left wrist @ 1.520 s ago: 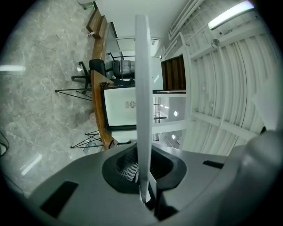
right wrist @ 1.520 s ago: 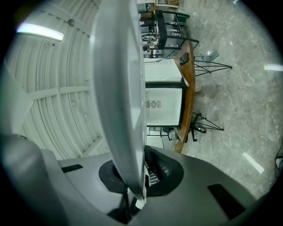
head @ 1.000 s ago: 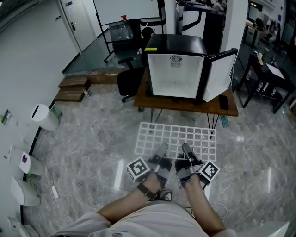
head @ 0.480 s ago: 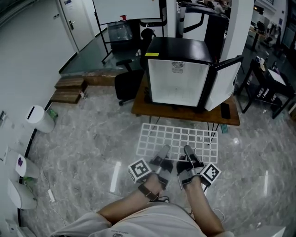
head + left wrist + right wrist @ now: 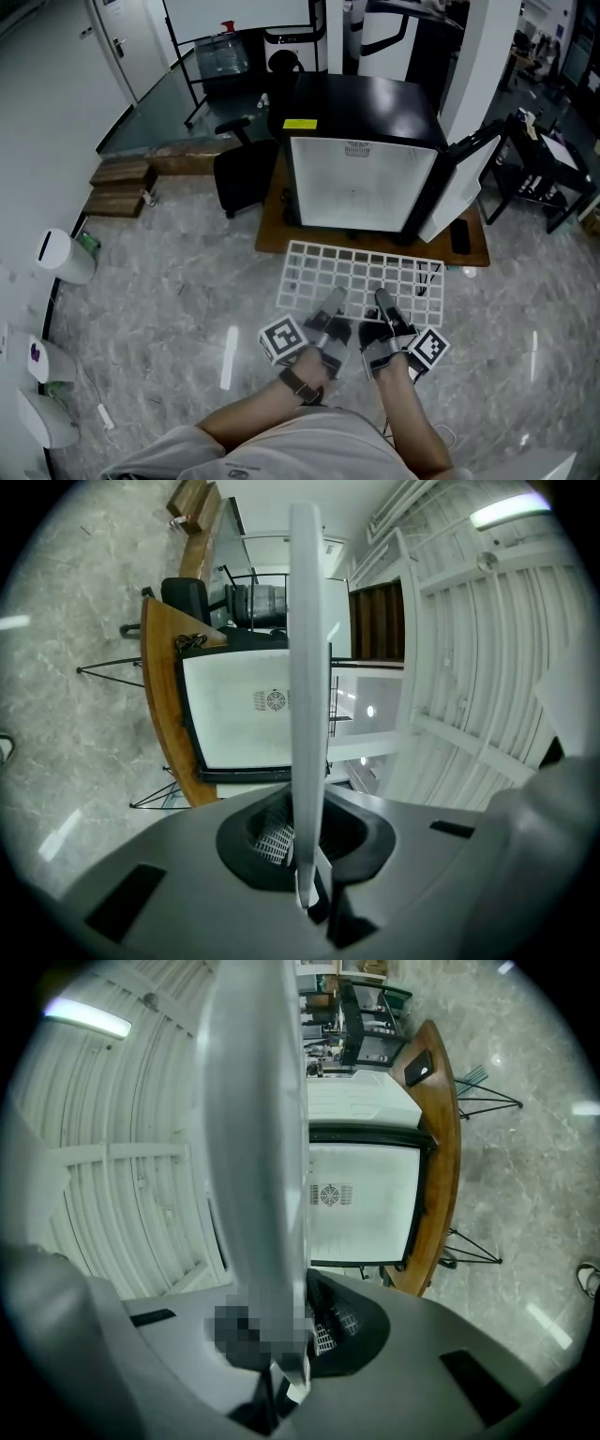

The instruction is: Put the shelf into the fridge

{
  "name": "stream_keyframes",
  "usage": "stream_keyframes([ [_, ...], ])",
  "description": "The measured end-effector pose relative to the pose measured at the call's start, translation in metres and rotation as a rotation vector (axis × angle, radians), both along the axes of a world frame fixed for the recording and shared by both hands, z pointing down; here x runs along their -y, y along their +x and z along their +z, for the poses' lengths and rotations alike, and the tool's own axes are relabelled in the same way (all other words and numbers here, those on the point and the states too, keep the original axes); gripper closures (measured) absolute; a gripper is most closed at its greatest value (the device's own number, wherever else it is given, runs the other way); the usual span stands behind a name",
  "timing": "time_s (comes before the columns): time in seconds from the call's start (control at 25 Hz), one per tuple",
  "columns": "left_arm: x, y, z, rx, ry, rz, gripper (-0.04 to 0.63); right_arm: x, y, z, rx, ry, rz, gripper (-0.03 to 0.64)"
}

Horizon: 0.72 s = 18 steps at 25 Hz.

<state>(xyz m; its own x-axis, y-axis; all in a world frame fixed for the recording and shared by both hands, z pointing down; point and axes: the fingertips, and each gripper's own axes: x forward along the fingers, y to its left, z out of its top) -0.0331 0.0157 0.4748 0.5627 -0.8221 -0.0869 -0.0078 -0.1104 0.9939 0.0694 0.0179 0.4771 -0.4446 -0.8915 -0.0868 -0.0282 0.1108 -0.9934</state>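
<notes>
A white wire grid shelf [image 5: 361, 277] hangs flat over the floor, in front of the black mini fridge [image 5: 361, 183]. The fridge stands on a low wooden table [image 5: 270, 216] with its door [image 5: 464, 178] swung open to the right and its white inside bare. My left gripper [image 5: 330, 305] is shut on the shelf's near edge, left of centre. My right gripper [image 5: 382, 302] is shut on the same edge beside it. In the left gripper view the shelf [image 5: 305, 667] shows edge-on across the fridge [image 5: 248, 714]. The right gripper view has the shelf [image 5: 253, 1147] beside the fridge [image 5: 361, 1199].
A black office chair [image 5: 242, 178] stands left of the table. Wooden steps [image 5: 120, 187] lie further left by a whiteboard stand. A dark desk [image 5: 553, 178] is at the right. A white bin [image 5: 64, 255] sits by the left wall. The floor is grey marble.
The fridge and table have drawn nearer and larger in the head view. The shelf's far edge now reaches the table's front edge. Both grippers keep their hold.
</notes>
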Motion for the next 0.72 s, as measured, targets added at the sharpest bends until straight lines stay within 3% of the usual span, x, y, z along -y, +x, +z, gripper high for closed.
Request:
stream_keyframes([
  [0.36,0.077,-0.015,-0.012,-0.042,0.039,0.062,0.569,0.073,-0.018,-0.001,0.007,0.016,0.041,0.571],
  [0.72,0.128,-0.016,-0.014,-0.017,0.01,0.065,0.569,0.125,-0.017,-0.012,-0.002,0.011,0.038,0.571],
])
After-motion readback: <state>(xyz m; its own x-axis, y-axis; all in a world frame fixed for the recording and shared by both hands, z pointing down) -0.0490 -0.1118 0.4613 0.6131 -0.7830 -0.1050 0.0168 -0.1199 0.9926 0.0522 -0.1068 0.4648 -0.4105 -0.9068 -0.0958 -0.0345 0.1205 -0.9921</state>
